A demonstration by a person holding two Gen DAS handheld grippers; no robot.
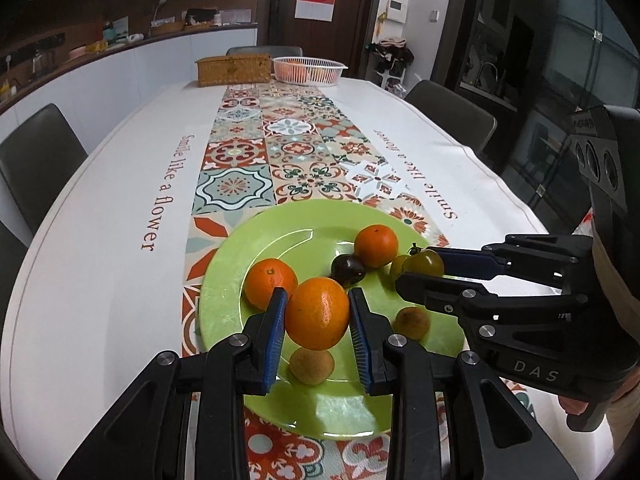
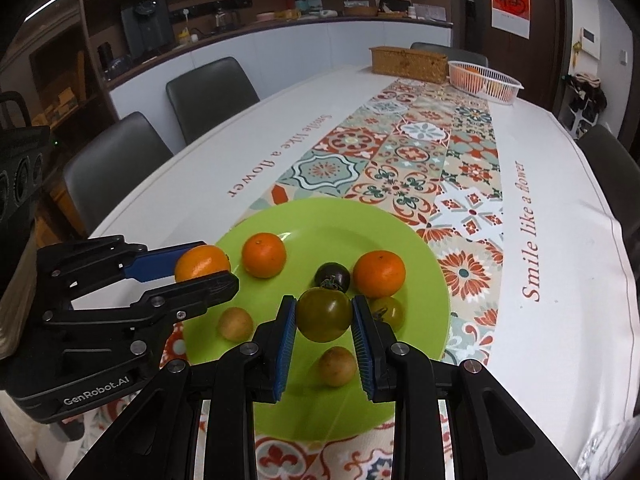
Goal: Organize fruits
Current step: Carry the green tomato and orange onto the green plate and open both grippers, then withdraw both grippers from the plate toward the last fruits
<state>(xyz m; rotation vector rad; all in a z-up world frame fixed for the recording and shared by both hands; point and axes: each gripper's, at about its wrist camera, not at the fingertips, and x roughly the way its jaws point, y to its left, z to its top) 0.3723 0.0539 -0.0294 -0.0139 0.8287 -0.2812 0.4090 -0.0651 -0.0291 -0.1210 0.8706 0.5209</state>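
The left tool [image 1: 318,314] is clamped on an orange [image 1: 317,313], its blue pads pressed to either flank, the fruit held just above the green plate [image 1: 224,280]; the right tool [image 2: 324,316] is closed on a green tomato [image 2: 324,314] the same way, over the same plate, which sits on the patterned runner at the near end of the counter [image 1: 100,200]. Both loads are round and smooth, so either could roll out of its pads if the hold slackens or the tool tilts; a dropped one would likely strike the loose fruit below, two more oranges [image 2: 264,255], a dark tomato [image 2: 332,276] and small brownish fruits [image 2: 337,366], and knock them across the plate or off its rim; the two tools also work close together over one plate, so a careless sweep could bump one against the other. The left wrist view shows a brownish fruit [image 1: 311,366] directly beneath the held orange, mostly hidden from the other side; the right wrist view shows a second greenish tomato [image 2: 390,312] beside its right finger; both show a white basket [image 1: 308,69] with fruit at the far end of the counter.
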